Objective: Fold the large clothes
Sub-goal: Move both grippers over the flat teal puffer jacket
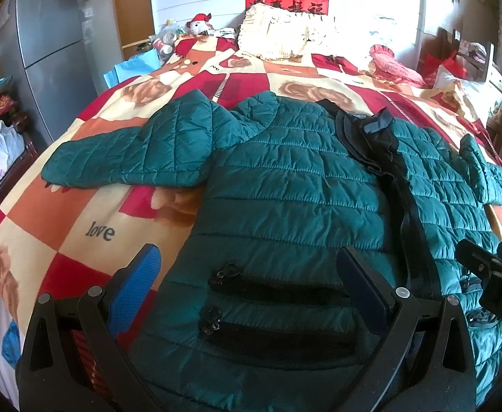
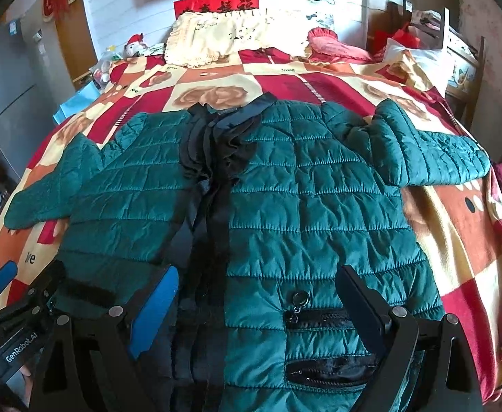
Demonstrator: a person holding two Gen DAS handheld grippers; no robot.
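Observation:
A teal quilted jacket [image 1: 285,185] lies flat, front up, on the bed, collar toward the pillows and sleeves spread to both sides; it also shows in the right wrist view [image 2: 302,199]. Its black zipper placket [image 2: 213,206] runs down the middle. My left gripper [image 1: 251,274] is open above the jacket's lower left panel with its two zip pockets [image 1: 278,292]. My right gripper [image 2: 261,295] is open above the lower right panel, near a zip pocket [image 2: 319,317]. The right gripper shows at the left wrist view's right edge [image 1: 494,274].
The bed is covered by a red, orange and cream patchwork blanket [image 1: 89,213]. A cream pillow [image 1: 285,31] and a pink cushion [image 1: 395,65] lie at the head. A grey fridge [image 1: 48,44] stands left; a chair [image 2: 457,55] stands right.

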